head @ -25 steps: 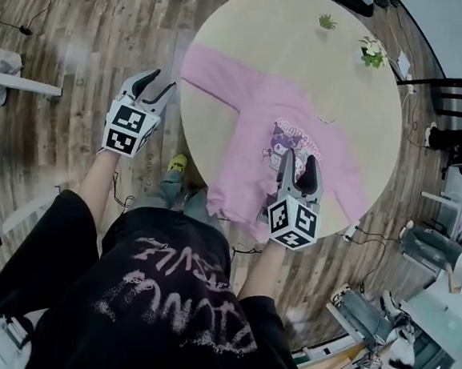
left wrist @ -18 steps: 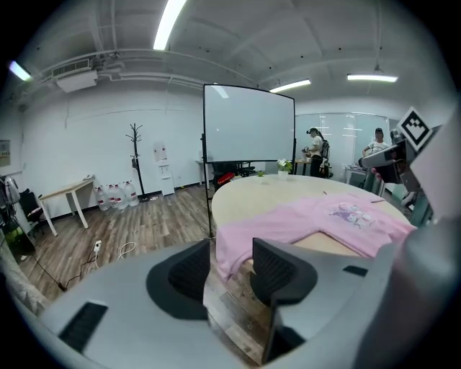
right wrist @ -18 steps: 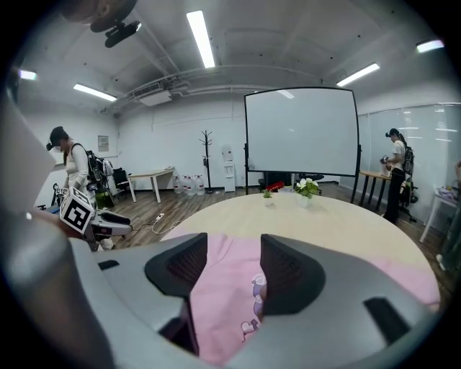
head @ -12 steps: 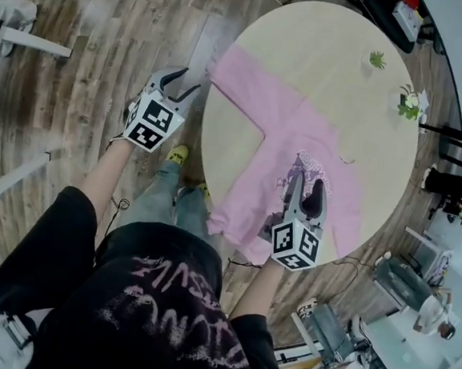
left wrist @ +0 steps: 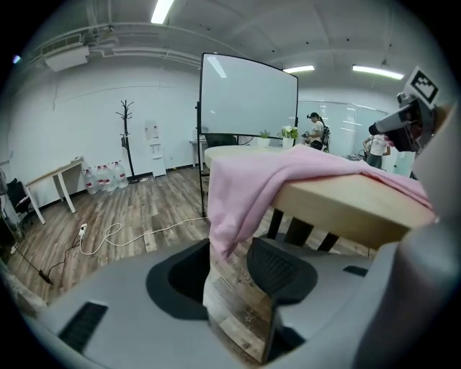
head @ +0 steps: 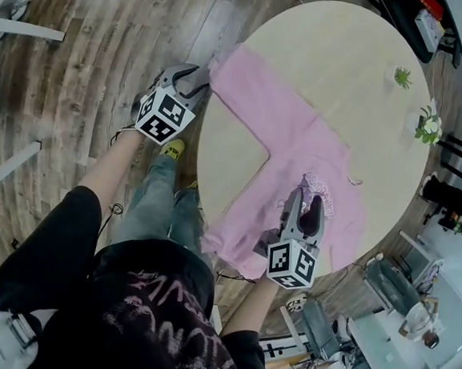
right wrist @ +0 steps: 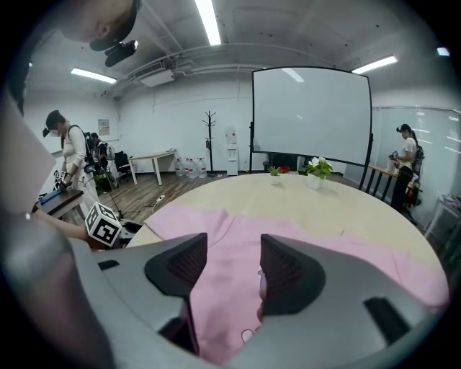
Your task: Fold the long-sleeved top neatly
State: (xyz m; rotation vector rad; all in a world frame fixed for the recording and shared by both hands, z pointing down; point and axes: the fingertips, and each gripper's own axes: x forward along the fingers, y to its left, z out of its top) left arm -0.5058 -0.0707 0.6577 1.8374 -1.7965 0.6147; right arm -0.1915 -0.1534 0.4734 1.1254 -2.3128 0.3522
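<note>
Pink top [head: 297,161] spread on round desk [head: 345,69]; sleeve [head: 240,84] runs to edge, cuff dangling at mouth of left gripper [head: 191,76], jaws wide. Right gripper [head: 303,200], also wide, hovers over chest.

one top [head: 290,153], two claws [head: 195,75] [head: 308,199], two plants [head: 402,76] [head: 427,124]

Looks down along the right gripper [right wrist: 232,268], jaws apart, nothing pinched between them. Hovers over a pink top [right wrist: 216,230] spread flat on a round table [right wrist: 338,209], one sleeve running out toward the left gripper [right wrist: 103,223] at the table's near-left edge. Takes in a flowering plant [right wrist: 315,170] and a smaller plant [right wrist: 274,172] at the far rim, before a white screen [right wrist: 311,115].
</note>
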